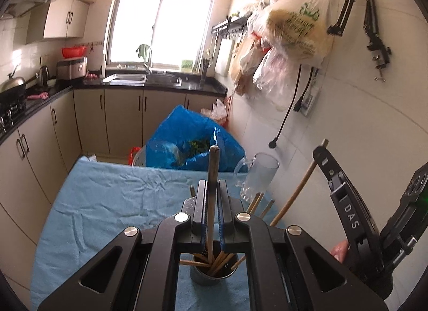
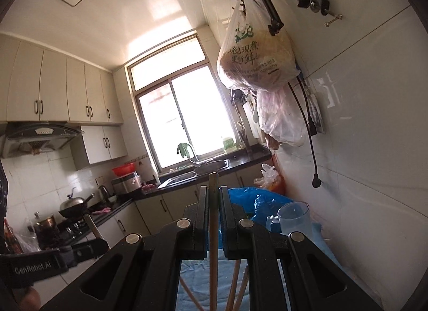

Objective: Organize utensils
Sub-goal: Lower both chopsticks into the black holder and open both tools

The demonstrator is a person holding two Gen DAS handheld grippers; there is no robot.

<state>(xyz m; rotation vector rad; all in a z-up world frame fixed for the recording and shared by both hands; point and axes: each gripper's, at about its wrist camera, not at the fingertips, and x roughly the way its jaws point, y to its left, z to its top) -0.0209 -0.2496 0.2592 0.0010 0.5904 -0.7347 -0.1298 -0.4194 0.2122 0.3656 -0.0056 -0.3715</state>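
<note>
Wrinkled blue cloth (image 1: 112, 204), slim wooden chopsticks (image 1: 212, 177)

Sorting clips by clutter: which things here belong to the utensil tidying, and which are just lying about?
Job: left gripper, shut on a chopstick; right gripper, shut on another chopstick; metal cup of chopsticks; glass mug.

Lying about: blue bag; hanging bags.

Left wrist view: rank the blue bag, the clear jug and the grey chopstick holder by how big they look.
1. blue bag, clearly largest.
2. clear jug and grey chopstick holder: look alike; the holder is nearer and partly hidden, so unranked.
</note>
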